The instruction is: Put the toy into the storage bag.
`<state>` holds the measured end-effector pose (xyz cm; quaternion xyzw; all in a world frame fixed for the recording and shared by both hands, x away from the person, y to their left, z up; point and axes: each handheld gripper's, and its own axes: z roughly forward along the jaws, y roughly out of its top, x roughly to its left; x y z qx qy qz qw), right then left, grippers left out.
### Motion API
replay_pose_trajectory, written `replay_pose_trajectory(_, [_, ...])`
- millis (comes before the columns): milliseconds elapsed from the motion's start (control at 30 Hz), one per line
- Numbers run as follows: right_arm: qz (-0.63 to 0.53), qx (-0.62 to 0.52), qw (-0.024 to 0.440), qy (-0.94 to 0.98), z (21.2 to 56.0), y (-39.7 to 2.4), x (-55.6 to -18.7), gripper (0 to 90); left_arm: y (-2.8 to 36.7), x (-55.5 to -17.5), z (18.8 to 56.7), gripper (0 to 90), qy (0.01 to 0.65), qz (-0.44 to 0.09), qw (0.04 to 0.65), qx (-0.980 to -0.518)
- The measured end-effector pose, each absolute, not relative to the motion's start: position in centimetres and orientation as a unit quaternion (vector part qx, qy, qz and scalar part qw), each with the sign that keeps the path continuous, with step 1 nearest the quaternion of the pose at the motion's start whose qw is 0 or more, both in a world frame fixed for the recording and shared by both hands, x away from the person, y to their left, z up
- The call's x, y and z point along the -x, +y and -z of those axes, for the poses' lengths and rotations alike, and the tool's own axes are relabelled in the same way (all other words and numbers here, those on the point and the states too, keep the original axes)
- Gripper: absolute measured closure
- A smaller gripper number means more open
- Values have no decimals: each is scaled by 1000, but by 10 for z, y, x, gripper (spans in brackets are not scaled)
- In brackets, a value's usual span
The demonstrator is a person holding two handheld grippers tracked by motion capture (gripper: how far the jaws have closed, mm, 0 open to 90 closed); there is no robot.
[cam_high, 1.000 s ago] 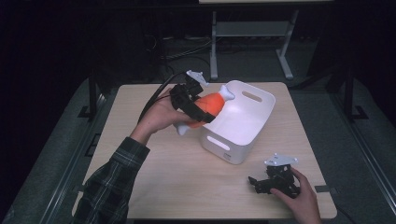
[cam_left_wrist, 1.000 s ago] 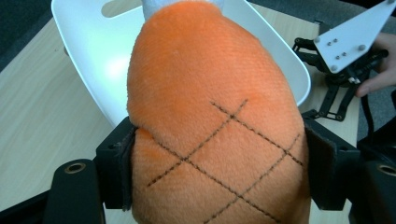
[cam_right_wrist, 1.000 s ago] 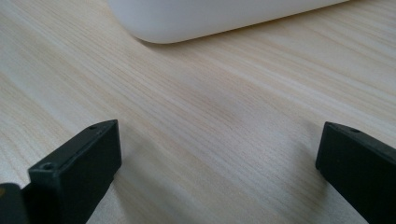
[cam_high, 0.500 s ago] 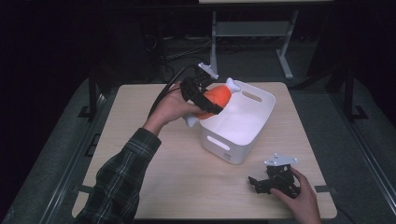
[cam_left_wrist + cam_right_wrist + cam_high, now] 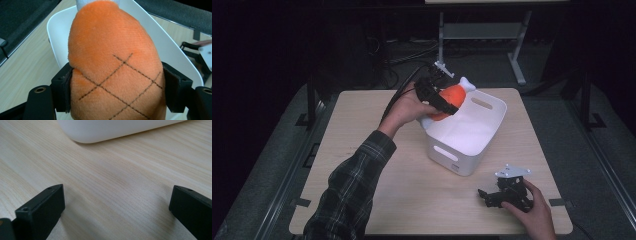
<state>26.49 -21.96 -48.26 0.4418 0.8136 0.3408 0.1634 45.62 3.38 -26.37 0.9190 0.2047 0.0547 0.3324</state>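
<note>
Progress looks to be past the halfway mark, judging from the high view: the left claw (image 5: 446, 97) is gripping a soft orange plush toy with a white tip (image 5: 453, 95) and holding it in the air over the near-left rim of the white plastic bin with handle cut-outs (image 5: 472, 145), which is sitting on the pale wooden surface (image 5: 377, 195). The toy is not yet inside; the lowering and the letting go are what I'd say is left. The right claw (image 5: 504, 192) is resting low on the surface, near the bin's front corner and well apart from the toy.

Looking along the left claw in its own view, both black jaws are pressing into the sides of the plush toy (image 5: 112, 75), whose stitched diamond pattern is facing the camera. Below and beyond it the bin's white interior (image 5: 57, 32) is lying open, so the toy is hanging right above the opening.

Down at the right gripper view, the jaws are standing wide apart with nothing between them, just bare wood grain (image 5: 112, 185), and the bin's rounded white base (image 5: 105, 130) is sitting just ahead.
</note>
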Motion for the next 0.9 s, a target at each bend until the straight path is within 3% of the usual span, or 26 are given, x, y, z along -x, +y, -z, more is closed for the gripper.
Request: replay_pose_trajectory(900, [-340, -442, 164, 814, 482, -220, -265, 0, -10, -473, 309, 228, 231, -51, 295, -926])
